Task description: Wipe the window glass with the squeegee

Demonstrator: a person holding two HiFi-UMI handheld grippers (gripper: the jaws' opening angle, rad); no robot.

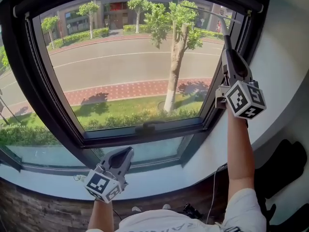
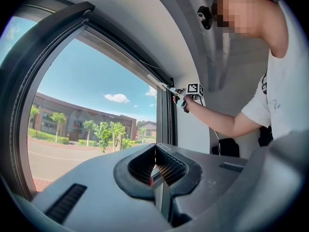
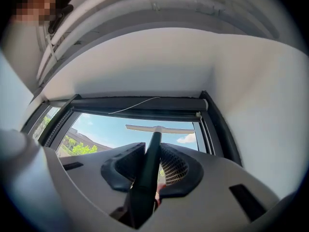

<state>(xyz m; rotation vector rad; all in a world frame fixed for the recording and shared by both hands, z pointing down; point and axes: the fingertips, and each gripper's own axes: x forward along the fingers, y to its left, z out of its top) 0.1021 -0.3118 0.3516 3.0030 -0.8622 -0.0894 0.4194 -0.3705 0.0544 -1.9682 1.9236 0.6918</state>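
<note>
My right gripper point(image 1: 228, 57) is raised toward the upper right corner of the window frame point(image 1: 145, 129). Its jaws are clamped on the dark handle of the squeegee point(image 1: 224, 33). In the right gripper view the handle runs up out of the right gripper point(image 3: 152, 151), and the squeegee point(image 3: 159, 128) ends in a pale crossbar. The crossbar lies level just beneath the frame's top rail and reaches almost to the frame's right upright. It sits at the window glass point(image 1: 125, 66), but I cannot tell whether the blade actually presses on the pane.

My left gripper point(image 1: 123, 157) is down low, below the frame's bottom rail and over the white sill point(image 1: 159, 180), left of the frame's centre. In the left gripper view its jaws meet at the tips, and the left gripper point(image 2: 155, 163) carries nothing. That view also looks up along the frame's right side, where my outstretched right arm point(image 2: 222, 122) reaches to the top corner.

Through the frame I see a road, a brick path, a strip of grass and a thin tree point(image 1: 175, 62).
</note>
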